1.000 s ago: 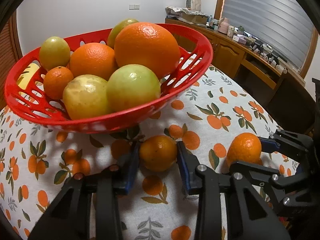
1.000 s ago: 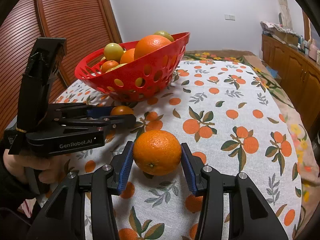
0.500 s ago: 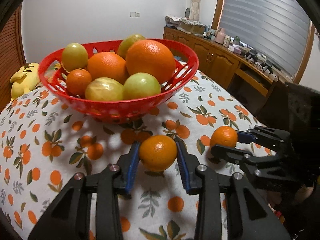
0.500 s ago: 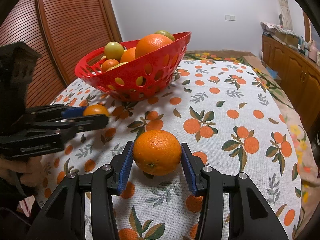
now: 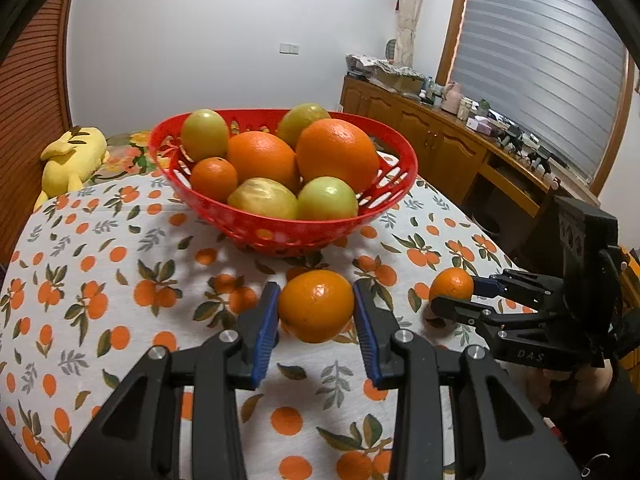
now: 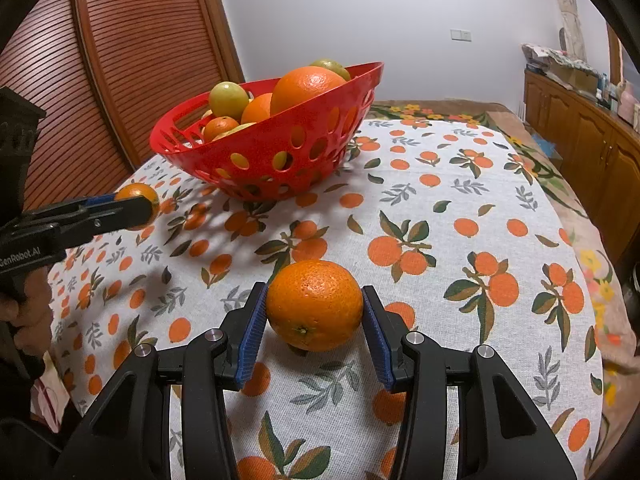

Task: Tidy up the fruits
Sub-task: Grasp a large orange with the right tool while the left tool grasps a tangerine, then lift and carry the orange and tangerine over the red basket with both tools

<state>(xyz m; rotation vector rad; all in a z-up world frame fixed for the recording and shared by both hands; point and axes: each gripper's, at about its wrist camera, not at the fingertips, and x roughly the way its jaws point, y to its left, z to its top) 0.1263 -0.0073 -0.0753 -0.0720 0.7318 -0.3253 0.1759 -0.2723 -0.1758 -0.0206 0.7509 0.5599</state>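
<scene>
The left tool (image 5: 316, 312) clamps a small orange (image 5: 316, 306), lifted clear of the tabletop (image 5: 120, 320) (before the red fruit basket (image 5: 280, 236)). The right tool (image 6: 315, 318) grips a larger orange (image 6: 315, 311) resting on the cloth.

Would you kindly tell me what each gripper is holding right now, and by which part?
The left gripper clamps a small orange by its two sides. The right gripper clamps a larger orange likewise, blue fingers against its flanks.
</scene>
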